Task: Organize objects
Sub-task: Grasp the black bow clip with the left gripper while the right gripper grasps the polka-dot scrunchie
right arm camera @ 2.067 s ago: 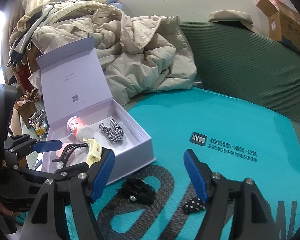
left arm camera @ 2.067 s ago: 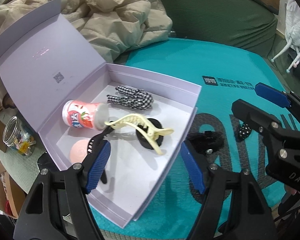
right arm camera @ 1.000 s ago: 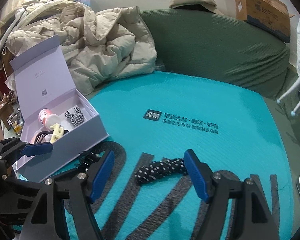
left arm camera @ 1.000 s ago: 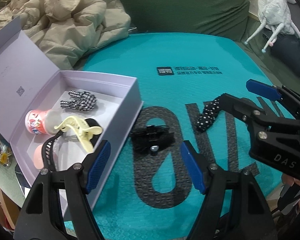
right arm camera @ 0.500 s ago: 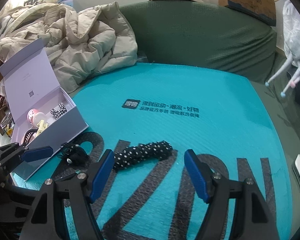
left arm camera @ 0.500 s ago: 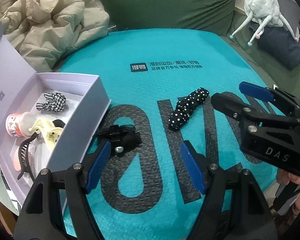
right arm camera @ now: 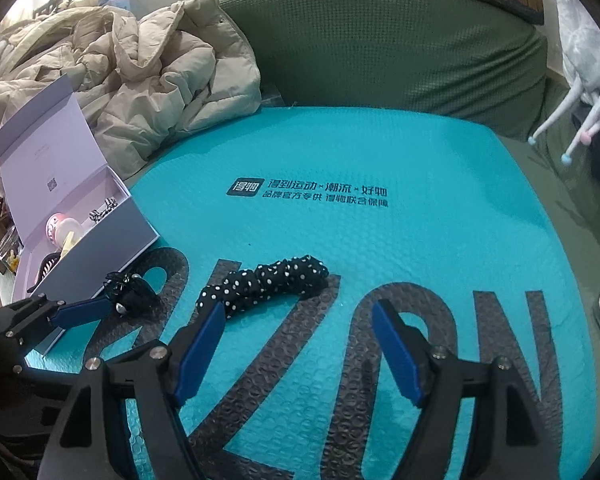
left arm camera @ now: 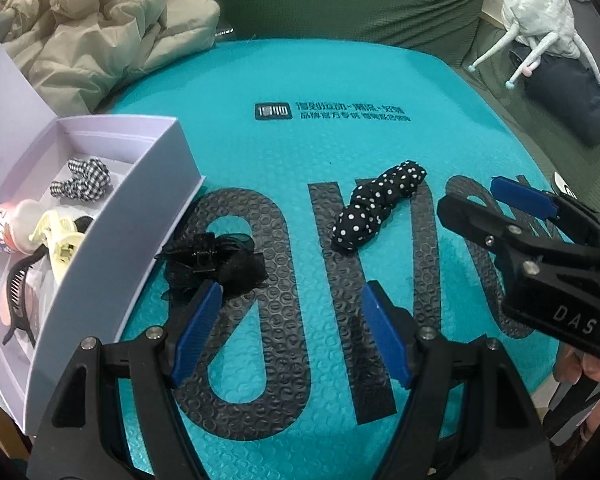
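The dotted scrunchie (right arm camera: 266,282) lay stretched on the teal mat (right arm camera: 380,240), at about eleven o'clock from the right gripper (right arm camera: 296,350), just ahead of its left pad. It looked light, soft and floppy, likely to sag at both ends if lifted; I judged the thick middle the best place to pinch, across its narrow width. The black bow (left arm camera: 214,264) sat at ten o'clock from the left gripper (left arm camera: 290,330), touching its left pad in that view and just beside the box (left arm camera: 140,240). Its gauzy fabric seemed limp, but the hard clip at its centre would give a firmer hold.

Both grippers were empty: the left stood open with nothing between its pads, and the right was opening wider over bare mat.

The box, lid up, lay at nine o'clock of the mat, holding a checked bow (left arm camera: 82,182), a pink cup (left arm camera: 10,224), a yellow claw clip (left arm camera: 60,240) and a black comb clip (left arm camera: 16,292).

The mat was bubble-textured, with big black letters, probably a little grippy. Beyond it ran a green sofa (right arm camera: 400,48) at twelve o'clock, with a beige jacket (right arm camera: 148,76) heaped at ten.
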`<state>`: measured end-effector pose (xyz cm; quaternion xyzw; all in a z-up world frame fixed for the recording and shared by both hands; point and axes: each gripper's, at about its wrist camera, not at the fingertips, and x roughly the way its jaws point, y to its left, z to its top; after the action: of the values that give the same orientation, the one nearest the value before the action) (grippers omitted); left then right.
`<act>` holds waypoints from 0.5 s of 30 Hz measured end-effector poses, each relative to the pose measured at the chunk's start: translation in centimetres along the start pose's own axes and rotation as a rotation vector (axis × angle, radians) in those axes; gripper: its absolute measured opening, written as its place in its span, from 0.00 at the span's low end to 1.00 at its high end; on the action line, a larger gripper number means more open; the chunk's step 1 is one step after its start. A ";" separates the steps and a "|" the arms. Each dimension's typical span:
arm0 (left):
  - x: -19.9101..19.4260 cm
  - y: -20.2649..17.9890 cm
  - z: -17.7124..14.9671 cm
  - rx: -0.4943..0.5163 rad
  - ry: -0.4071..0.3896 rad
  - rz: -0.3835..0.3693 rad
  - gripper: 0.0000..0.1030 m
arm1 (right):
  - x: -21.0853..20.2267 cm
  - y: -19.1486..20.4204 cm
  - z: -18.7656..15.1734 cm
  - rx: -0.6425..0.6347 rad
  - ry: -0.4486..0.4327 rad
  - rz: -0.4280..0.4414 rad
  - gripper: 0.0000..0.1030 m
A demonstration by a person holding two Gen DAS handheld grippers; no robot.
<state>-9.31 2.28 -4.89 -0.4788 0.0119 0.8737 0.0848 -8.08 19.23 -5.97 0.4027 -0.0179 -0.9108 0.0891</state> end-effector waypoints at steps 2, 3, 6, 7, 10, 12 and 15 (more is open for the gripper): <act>0.4 0.2 0.0 -0.014 0.004 0.002 0.69 | 0.3 -0.3 -0.1 0.011 0.004 0.007 0.75; 0.6 0.3 0.0 -0.021 0.006 0.003 0.69 | 0.5 -0.4 -0.1 0.015 0.005 0.010 0.75; 1.2 0.7 0.0 -0.055 0.024 -0.014 0.69 | 1.1 -0.8 -0.2 0.036 0.014 0.022 0.75; 1.4 0.9 0.0 -0.065 0.027 -0.022 0.69 | 1.3 -0.9 -0.2 0.049 0.016 0.033 0.75; 1.9 1.1 -0.1 -0.077 0.030 -0.024 0.69 | 1.9 -1.0 0.0 0.063 0.021 0.036 0.75; 2.1 1.3 0.0 -0.079 0.027 -0.023 0.69 | 2.3 -0.9 0.1 0.067 0.025 0.039 0.75; 2.2 1.7 0.0 -0.086 0.013 -0.018 0.69 | 2.7 -0.6 0.4 0.073 0.025 0.056 0.75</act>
<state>-10.72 0.91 -6.84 -0.4878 -0.0295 0.8695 0.0719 -10.25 19.29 -7.69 0.4163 -0.0614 -0.9016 0.0998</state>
